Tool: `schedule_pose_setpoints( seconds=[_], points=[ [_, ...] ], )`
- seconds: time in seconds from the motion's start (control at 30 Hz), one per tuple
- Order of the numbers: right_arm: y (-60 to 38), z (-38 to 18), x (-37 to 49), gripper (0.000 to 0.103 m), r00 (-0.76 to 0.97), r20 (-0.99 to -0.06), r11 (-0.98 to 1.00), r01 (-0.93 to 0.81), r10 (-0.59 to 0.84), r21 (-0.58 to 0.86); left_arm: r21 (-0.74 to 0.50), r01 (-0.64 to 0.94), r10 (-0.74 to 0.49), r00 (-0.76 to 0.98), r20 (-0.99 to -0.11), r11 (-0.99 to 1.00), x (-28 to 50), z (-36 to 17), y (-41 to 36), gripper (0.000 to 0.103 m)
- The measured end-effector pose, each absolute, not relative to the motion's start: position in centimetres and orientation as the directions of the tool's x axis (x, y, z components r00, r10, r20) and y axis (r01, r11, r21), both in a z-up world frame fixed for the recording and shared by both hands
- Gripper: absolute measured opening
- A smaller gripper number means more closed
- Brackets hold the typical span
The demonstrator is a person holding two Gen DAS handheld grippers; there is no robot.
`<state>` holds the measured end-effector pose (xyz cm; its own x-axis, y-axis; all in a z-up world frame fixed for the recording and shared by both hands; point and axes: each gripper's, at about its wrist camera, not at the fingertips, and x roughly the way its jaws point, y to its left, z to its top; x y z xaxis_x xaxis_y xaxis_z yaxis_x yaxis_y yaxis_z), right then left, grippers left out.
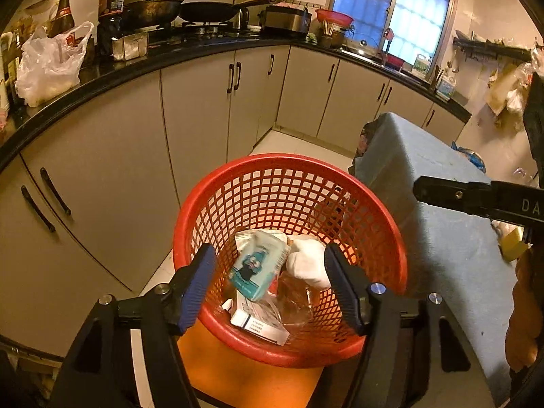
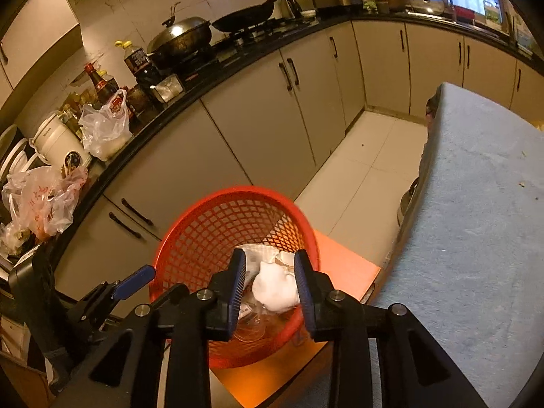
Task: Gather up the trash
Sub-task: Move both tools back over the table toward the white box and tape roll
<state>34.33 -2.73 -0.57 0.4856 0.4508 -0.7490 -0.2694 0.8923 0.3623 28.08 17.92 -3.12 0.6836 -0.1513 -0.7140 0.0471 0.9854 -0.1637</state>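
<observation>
teal packet motion-blurred, clear bottle half buried, box print illegible

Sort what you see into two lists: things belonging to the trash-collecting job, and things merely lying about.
Job: red plastic mesh basket; teal snack wrapper; crumpled white tissue; white printed carton.

Lying about: lidded steel wok; black frying pan; white plastic bag; dark sauce bottle.

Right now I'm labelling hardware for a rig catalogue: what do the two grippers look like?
Both the left gripper and right gripper have black angular frames with round silver bolts and two fingers faced with ribbed blue pads. White lettering "DA" marks the right gripper's body in the left wrist view.
</observation>
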Motion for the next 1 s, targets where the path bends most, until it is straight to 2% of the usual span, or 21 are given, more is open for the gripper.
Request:
schedule_pose_setpoints(
  seconds=[0.23,0.5,0.77,0.9,1.0],
  points=[
    [-5.7,0.7,30.5,0.032,0.563,-0.735,0.925,-0.254,0.378,0.281,-0.175,0.067,-0.168,0.725,-0.668,0.982,25.2,-1.5,15.8,0.068],
    [-12.8,0.6,24.3,0.032,0.621,-0.72,0.949,-0.161,0.311,0.271,-0.188,0.189,-0.266,0.727,-0.633,0.964,21.9,0.1,8.9,0.069],
    [-24.5,0.9,17.2,0.032,0.705,-0.689,0.955,0.059,0.165,0.29,-0.175,0.366,-0.388,0.661,-0.642,0.914,20.3,0.3,-1.4,0.069],
    [-30.1,0.8,13.7,0.041,0.72,-0.693,0.941,0.208,0.038,0.267,-0.156,0.448,-0.43,0.617,-0.659,0.881,19.7,0.0,-6.4,0.069],
    [-34.8,0.7,10.4,0.042,0.699,-0.714,0.904,0.332,-0.043,0.27,-0.143,0.496,-0.451,0.586,-0.674,0.857,19.3,-0.5,-9.5,0.069]
  ],
)
